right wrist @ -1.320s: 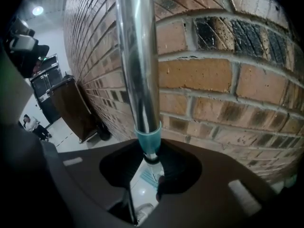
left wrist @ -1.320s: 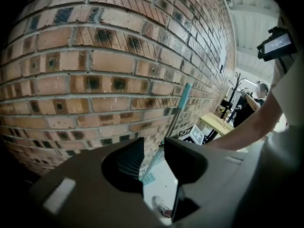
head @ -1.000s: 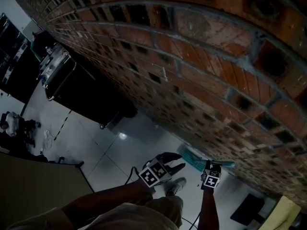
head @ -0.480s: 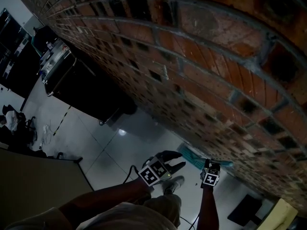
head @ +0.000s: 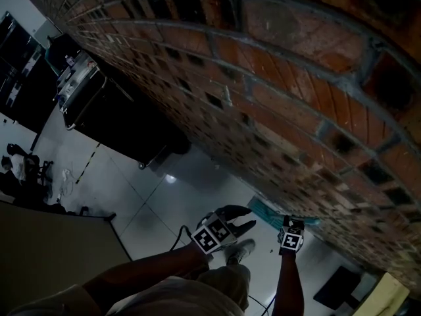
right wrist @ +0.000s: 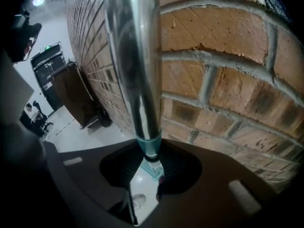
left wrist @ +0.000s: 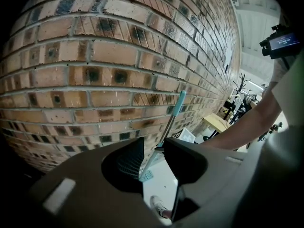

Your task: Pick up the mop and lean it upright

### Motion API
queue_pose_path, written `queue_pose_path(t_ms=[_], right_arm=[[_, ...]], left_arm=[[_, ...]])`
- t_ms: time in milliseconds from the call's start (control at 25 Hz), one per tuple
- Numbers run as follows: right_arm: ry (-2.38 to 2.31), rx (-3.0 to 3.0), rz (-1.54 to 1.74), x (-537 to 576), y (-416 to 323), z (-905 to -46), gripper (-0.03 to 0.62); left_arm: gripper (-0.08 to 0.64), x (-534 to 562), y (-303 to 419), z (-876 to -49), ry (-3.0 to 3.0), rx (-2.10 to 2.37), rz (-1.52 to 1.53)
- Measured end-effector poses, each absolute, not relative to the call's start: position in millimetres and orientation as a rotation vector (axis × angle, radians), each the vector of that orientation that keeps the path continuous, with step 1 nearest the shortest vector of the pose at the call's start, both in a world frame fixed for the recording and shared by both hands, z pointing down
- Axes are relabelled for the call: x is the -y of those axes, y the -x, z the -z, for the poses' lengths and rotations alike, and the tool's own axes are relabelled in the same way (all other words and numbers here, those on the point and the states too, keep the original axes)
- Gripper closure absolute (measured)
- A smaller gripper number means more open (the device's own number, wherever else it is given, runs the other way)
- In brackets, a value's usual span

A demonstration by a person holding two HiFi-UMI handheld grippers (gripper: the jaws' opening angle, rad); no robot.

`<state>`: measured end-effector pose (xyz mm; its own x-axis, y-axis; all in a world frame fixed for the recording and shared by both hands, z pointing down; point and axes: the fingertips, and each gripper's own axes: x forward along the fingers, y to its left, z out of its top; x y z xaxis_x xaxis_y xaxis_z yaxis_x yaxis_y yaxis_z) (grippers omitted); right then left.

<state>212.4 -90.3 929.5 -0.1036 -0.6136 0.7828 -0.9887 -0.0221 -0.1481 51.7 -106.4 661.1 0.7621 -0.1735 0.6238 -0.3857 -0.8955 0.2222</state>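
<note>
The mop stands nearly upright against the brick wall (head: 276,78). Its metal handle (right wrist: 133,56) runs up between my right gripper's jaws, and a teal collar (right wrist: 148,146) sits just above them. The teal mop head (head: 268,216) rests on the floor at the foot of the wall. My right gripper (head: 293,224) is shut on the handle. In the left gripper view the handle (left wrist: 167,125) leans on the bricks with its teal grip (left wrist: 181,101) at the top. My left gripper (head: 238,220) hangs left of the mop, open and empty.
A black wheeled case (head: 118,120) stands along the wall farther off. A dark board (head: 52,255) fills the lower left. The person's shoe (head: 240,250) is on the pale floor below the grippers. A dark mat (head: 337,288) and a yellow object (head: 389,295) lie at lower right.
The right gripper has tipped slightly while keeping its hold on the handle. The left gripper has stayed where it was.
</note>
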Motion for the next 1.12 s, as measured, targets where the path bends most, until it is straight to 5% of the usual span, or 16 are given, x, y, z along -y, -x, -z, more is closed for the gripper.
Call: queue_pose_path(t_ms=[1120], right_arm=[[-1.626,1.674,-1.053,103.3,-241.6,-956.8,0.483]], left_arm=[[0.407,106.5,-75.1,-668.0,-2.606,0.416,-0.905]])
